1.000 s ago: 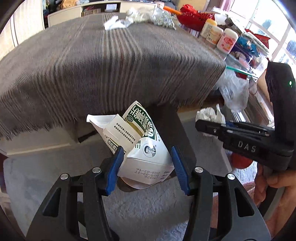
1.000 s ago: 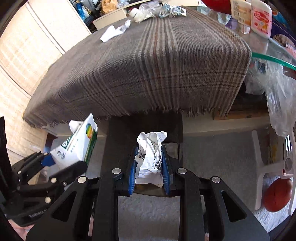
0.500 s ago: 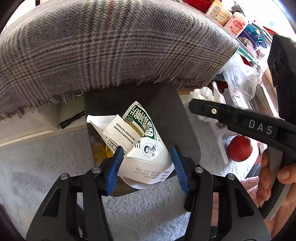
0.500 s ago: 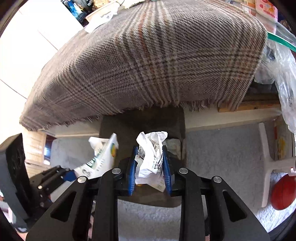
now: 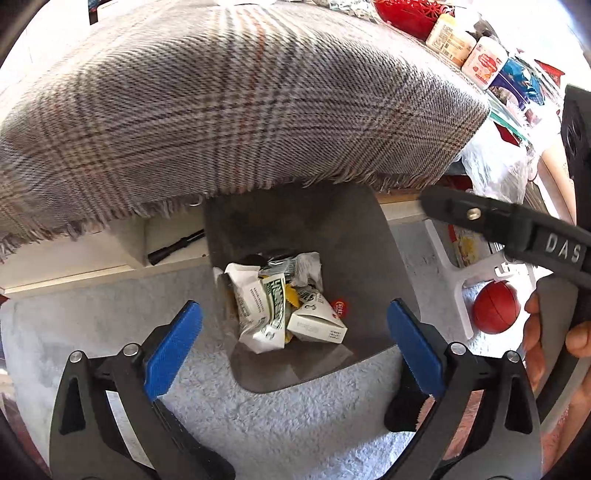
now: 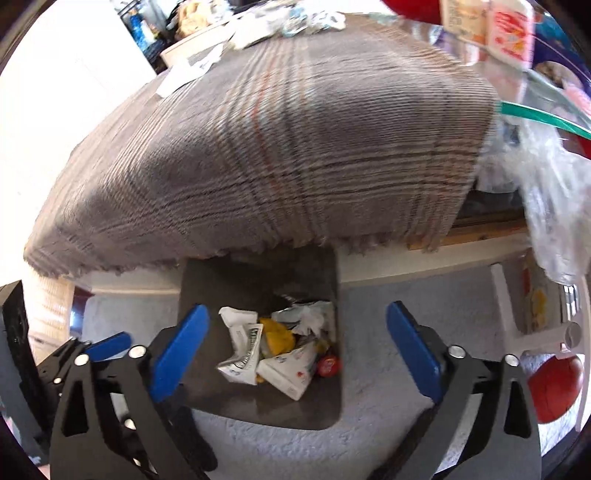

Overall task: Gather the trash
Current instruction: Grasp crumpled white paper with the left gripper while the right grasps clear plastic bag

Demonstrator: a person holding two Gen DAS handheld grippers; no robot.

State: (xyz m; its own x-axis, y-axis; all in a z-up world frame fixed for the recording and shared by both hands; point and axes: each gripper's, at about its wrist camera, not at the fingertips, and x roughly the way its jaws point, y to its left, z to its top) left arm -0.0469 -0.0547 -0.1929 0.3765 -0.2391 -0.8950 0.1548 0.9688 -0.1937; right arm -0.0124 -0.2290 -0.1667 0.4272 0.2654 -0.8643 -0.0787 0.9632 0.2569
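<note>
A dark grey trash bin [image 5: 354, 236] stands on the carpet below the table edge; it also shows in the right wrist view [image 6: 258, 280]. Inside lie a crumpled green-and-white carton [image 5: 264, 310], a white carton [image 5: 317, 325] and crumpled paper [image 6: 314, 314]. My left gripper [image 5: 293, 343] is open and empty just above the bin's mouth. My right gripper [image 6: 295, 347] is open and empty above the same bin. The right gripper's finger [image 5: 517, 229] crosses the left wrist view at the right.
A table draped in a plaid cloth [image 5: 240, 103] overhangs the bin. More paper scraps [image 6: 258, 33] lie at its far end, with bottles [image 5: 484, 62] at the right. A red ball [image 5: 495, 308], a white stool frame [image 5: 461, 284] and a plastic bag [image 6: 546, 206] are to the right.
Both grippers have opened. The carton from the left and the crumpled paper from the right now lie in the bin. Both grippers moved closer over it.
</note>
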